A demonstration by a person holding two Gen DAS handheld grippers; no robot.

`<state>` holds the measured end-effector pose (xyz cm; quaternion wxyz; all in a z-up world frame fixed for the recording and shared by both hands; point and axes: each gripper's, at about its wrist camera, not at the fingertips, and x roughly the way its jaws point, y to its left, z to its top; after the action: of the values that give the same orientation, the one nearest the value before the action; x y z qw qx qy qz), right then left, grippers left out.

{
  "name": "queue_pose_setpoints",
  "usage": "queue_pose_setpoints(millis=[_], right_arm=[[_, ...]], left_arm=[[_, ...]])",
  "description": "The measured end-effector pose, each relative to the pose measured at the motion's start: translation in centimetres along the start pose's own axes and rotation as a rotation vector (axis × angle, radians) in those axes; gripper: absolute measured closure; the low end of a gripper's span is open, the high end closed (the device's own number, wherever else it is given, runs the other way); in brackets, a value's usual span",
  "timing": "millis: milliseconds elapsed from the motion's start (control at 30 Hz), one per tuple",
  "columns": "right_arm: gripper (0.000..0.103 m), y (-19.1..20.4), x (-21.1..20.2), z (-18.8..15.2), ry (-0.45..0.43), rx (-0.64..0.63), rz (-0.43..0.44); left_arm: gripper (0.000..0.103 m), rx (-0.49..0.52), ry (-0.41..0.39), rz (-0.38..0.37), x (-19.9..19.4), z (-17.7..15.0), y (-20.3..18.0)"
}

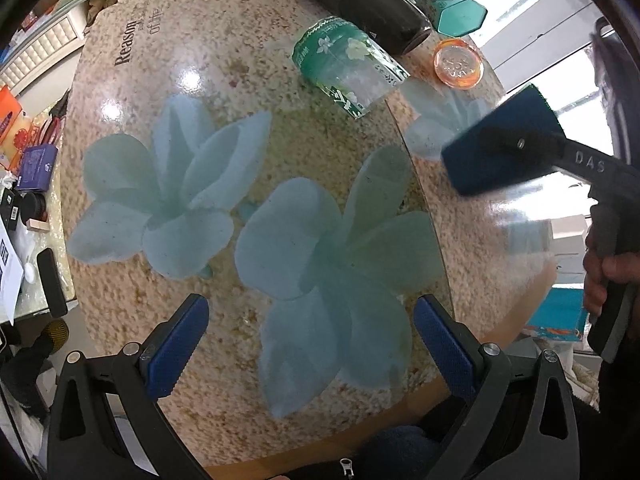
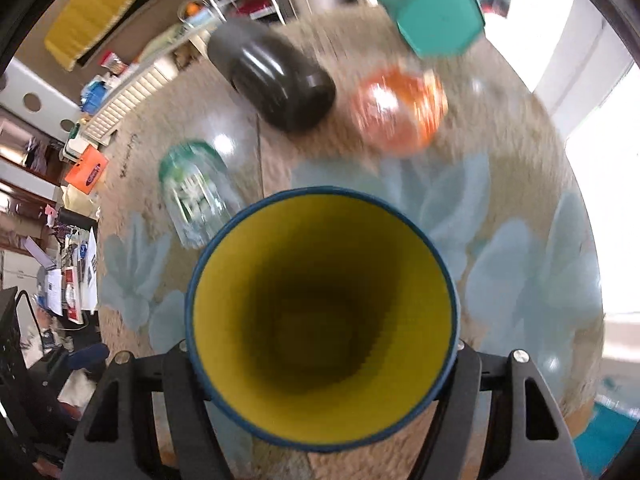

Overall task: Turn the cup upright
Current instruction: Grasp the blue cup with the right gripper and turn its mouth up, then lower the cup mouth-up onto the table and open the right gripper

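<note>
My right gripper [image 2: 320, 356] is shut on a blue cup with a yellow inside [image 2: 320, 320]. The cup's mouth faces the right wrist camera and hides the fingertips. In the left wrist view the same blue cup [image 1: 500, 144] hangs above the table at the right, held by the right gripper [image 1: 520, 144]. My left gripper [image 1: 312, 340] is open and empty, low over the flower-print table [image 1: 224, 132].
A clear glass with green flower print [image 1: 348, 68] lies on its side. Behind it lie a black bottle [image 1: 360, 4], an orange lid [image 1: 458, 64] and a teal container [image 1: 448, 4]. Clutter lies past the table's left edge.
</note>
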<state>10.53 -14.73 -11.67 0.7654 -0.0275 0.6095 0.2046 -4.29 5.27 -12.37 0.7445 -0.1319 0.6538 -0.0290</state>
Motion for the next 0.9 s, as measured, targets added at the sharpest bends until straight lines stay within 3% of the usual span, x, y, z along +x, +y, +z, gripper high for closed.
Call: queue_pose_setpoints(millis=[233, 567, 800, 900], right_arm=[[0.034, 0.3, 0.6, -1.0, -0.133, -0.135, -0.084], [0.034, 0.5, 1.7, -3.2, -0.161, -0.220, -0.116], [0.034, 0.1, 1.8, -2.8, -0.155, -0.174, -0.081], [0.025, 0.0, 1.8, -3.0, -0.146, -0.167, -0.074]], left_arm=[[0.000, 0.012, 0.016, 0.027, 0.5, 0.9, -0.9], [0.000, 0.021, 0.064, 0.032, 2.6, 1.1, -2.6], [0.000, 0.029, 0.079, 0.038, 3.6, 0.9, -3.3], [0.000, 0.023, 0.080, 0.040, 3.8, 0.8, -3.2]])
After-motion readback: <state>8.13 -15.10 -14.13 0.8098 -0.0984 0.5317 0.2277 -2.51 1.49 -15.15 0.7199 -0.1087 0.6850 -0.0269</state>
